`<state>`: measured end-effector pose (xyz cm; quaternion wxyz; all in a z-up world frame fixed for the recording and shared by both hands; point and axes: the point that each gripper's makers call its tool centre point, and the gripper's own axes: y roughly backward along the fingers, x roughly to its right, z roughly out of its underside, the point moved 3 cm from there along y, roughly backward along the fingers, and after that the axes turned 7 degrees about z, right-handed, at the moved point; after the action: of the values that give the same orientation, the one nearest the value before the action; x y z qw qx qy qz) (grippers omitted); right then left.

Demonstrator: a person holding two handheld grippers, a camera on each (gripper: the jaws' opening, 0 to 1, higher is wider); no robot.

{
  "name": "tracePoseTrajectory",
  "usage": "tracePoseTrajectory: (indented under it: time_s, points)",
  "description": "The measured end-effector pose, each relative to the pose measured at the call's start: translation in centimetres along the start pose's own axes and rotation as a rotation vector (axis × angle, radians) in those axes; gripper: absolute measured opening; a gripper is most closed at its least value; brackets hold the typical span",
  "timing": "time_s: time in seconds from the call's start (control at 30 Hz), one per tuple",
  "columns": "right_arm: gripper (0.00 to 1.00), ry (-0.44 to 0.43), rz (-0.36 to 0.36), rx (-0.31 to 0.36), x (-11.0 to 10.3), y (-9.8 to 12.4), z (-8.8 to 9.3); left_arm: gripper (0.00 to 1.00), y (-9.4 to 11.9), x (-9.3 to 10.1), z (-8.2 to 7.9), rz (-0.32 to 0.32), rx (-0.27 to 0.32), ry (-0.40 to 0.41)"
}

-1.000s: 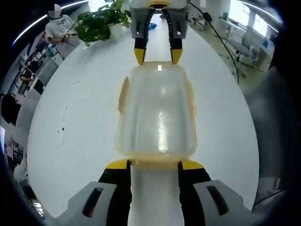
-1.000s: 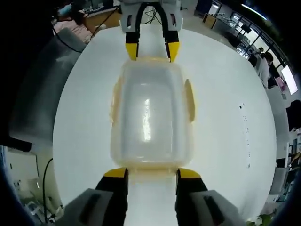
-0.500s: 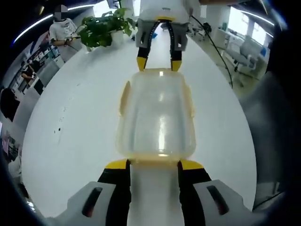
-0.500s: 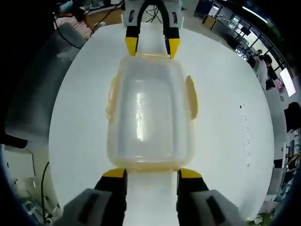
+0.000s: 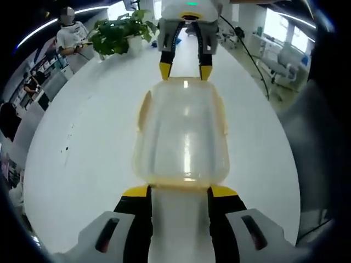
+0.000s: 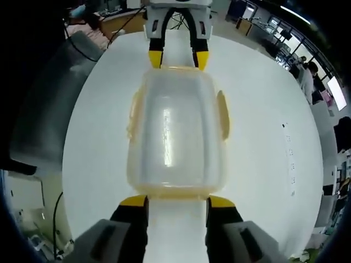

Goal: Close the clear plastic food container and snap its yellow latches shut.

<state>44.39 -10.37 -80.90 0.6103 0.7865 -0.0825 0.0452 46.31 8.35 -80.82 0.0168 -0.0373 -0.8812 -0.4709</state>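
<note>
Container pinned end to end between both tools

Left tool (image 5: 179, 191) stands open, tips touching the near end latch of the clear food container (image 5: 182, 129) on the white bench (image 5: 82, 137). Right tool (image 6: 176, 201), equally open, meets the opposite end. Light, slippery plastic probably; press latches (image 6: 222, 114), not walls.

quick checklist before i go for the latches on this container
1. Lid seated on the food container: looks ok, edges appear flush.
2. Side latches snapped shut: cannot tell; they flare slightly outward.
3. Left hand-held gripper at one end, jaws open: ok.
4. Right hand-held gripper at the opposite end, jaws open: ok.
5. End latches under the jaw tips closed: cannot tell.
6. White table around the container free of obstacles: ok; the plant sits well away.
</note>
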Motion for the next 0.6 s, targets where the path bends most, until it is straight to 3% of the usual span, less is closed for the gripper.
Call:
tracePoseTrajectory:
  time_s: [0.37, 0.5, 0.6]
  points:
    - [0.49, -0.058, -0.038, 0.058, -0.4, 0.6, 0.0, 0.42, 0.1, 0.0, 1.0, -0.001, 0.040, 0.044]
    - [0.53, -0.087, -0.054, 0.102, -0.4, 1.4, 0.2, 0.47, 0.8, 0.9, 0.7, 0.030, 0.117, 0.100]
    - [0.53, -0.142, -0.044, 0.151, 0.0, 2.2, 0.4, 0.45, 1.8, 0.9, 1.2, 0.008, 0.123, 0.096]
